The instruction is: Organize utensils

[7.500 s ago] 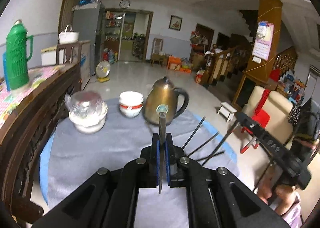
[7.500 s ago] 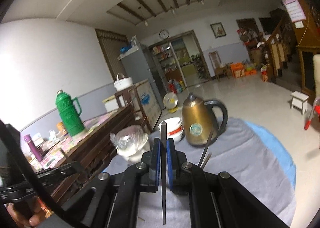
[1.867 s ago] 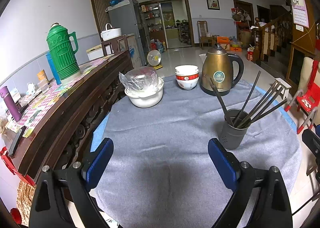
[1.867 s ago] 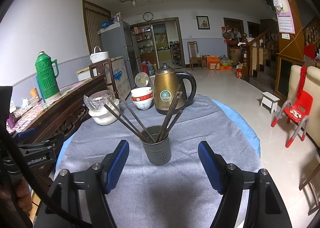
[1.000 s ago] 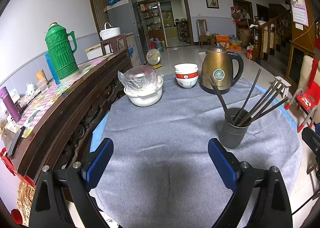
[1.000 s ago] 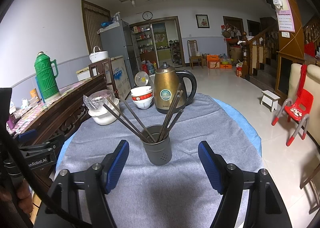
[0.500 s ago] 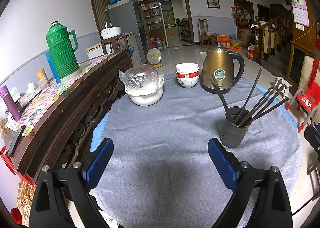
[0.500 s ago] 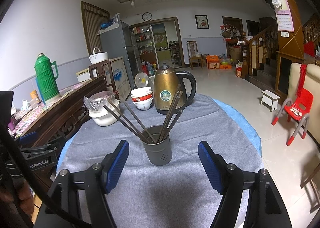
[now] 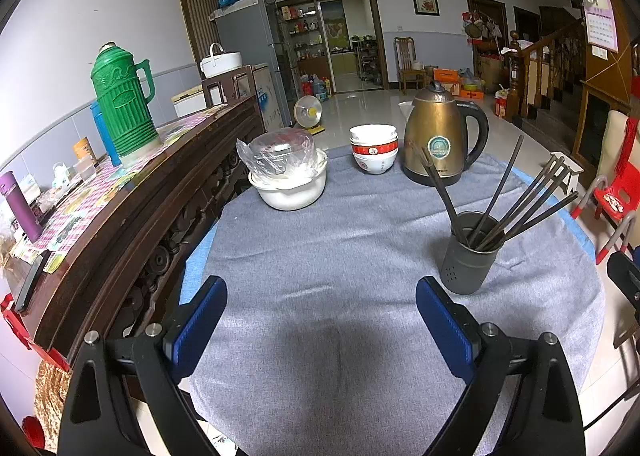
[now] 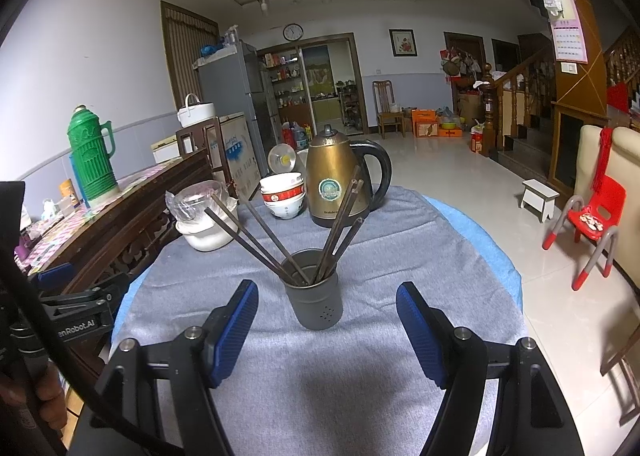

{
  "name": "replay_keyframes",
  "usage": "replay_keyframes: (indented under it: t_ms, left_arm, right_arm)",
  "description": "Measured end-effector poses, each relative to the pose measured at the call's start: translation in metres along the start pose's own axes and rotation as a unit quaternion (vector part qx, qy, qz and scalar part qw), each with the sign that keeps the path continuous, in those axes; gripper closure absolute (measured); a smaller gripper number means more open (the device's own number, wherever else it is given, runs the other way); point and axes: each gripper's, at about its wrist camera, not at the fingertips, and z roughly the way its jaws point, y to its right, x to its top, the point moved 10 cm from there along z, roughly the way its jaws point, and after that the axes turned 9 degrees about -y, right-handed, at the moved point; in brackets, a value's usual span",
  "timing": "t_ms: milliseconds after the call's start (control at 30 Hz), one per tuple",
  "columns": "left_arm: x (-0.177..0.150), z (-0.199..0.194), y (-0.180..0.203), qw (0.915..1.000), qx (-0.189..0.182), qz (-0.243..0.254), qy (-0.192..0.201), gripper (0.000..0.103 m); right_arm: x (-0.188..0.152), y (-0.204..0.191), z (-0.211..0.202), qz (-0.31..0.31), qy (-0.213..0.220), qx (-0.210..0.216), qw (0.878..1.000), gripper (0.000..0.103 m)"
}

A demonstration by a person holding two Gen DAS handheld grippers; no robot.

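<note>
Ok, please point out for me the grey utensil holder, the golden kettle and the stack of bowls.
grey utensil holder (image 10: 317, 306): right wrist view, front wall.
golden kettle (image 10: 334, 180): right wrist view, body at the round label.
stack of bowls (image 9: 374, 148): left wrist view, red band.

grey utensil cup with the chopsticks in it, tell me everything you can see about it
The utensil cup is a dark grey, matte, metal-looking cylinder with a cluster of small drain holes low on its side. It stands upright on the grey tablecloth, in front of the gold kettle and apart from it. Several dark chopsticks stand in it, fanned out and leaning on its rim. Neither gripper touches it; the right gripper sits open just short of it.
</note>
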Motion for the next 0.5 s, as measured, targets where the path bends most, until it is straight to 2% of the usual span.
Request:
replay_keyframes:
  t_ms: [500]
  left_arm:
    - [-0.0010, 0.0015, -0.0008, 1.0000, -0.002, -0.001, -0.001, 0.008]
  right_arm:
    - [-0.0004, 0.0014, 0.0004, 0.000, 0.000, 0.000, 1.000, 0.028]
